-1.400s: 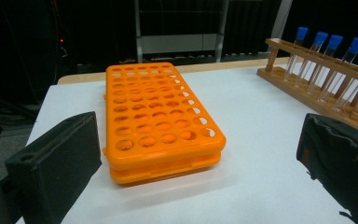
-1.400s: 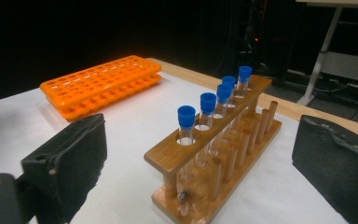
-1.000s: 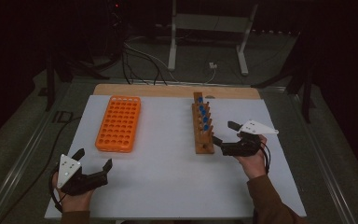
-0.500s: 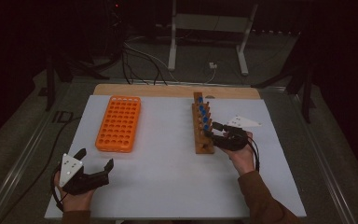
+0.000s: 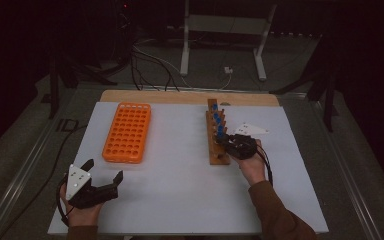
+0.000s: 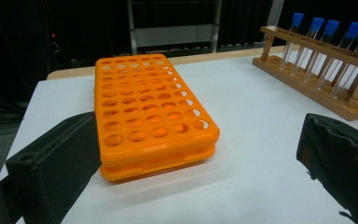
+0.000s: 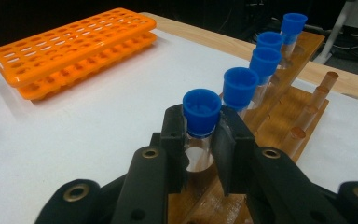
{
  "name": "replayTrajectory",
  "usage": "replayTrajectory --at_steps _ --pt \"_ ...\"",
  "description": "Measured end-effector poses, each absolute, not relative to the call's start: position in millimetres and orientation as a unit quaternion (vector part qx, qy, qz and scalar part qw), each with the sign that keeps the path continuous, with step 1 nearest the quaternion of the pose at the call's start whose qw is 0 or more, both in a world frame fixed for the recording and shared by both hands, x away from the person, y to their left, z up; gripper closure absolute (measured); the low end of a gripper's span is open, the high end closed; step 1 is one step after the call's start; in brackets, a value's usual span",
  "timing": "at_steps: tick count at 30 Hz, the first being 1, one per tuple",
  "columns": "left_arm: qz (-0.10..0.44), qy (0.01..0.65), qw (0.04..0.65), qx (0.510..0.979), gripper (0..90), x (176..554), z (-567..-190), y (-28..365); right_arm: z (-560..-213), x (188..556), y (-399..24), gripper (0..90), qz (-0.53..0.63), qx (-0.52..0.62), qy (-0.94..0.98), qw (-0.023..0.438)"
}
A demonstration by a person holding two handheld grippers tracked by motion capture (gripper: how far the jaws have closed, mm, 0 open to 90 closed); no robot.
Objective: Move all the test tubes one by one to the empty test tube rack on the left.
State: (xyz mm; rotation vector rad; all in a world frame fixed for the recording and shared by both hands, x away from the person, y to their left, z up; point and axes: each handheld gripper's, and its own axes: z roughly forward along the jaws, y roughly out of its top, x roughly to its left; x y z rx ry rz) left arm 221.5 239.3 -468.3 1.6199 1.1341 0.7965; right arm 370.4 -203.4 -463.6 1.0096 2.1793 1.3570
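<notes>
- i see a white sheet over the wooden table, mid-frame, the room around it dark.
- my right gripper, centre right, has just closed on the nearest of 5 blue-capped tubes in the wooden rack.
- my left gripper, lower left, gapes wide, holding nothing, near the orange rack.

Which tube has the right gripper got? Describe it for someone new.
Find the wooden rack on the white table's right side, holding a row of blue-capped tubes. The held tube is the row's end one nearest the person, the only one clamped between the right gripper's black jaws.
</notes>
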Motion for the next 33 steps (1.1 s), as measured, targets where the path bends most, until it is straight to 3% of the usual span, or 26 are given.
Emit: replayTrajectory --at_steps 21,33 --pt "0.325 0.466 0.484 0.666 0.2 221.8 -469.1 238.8 -467.1 373.8 -197.4 77.1 0.475 0.366 0.776 0.194" --pt "0.312 0.469 0.497 0.66 0.3 223.9 -466.8 235.6 -452.5 371.0 -202.7 77.2 0.487 0.371 0.768 0.189"
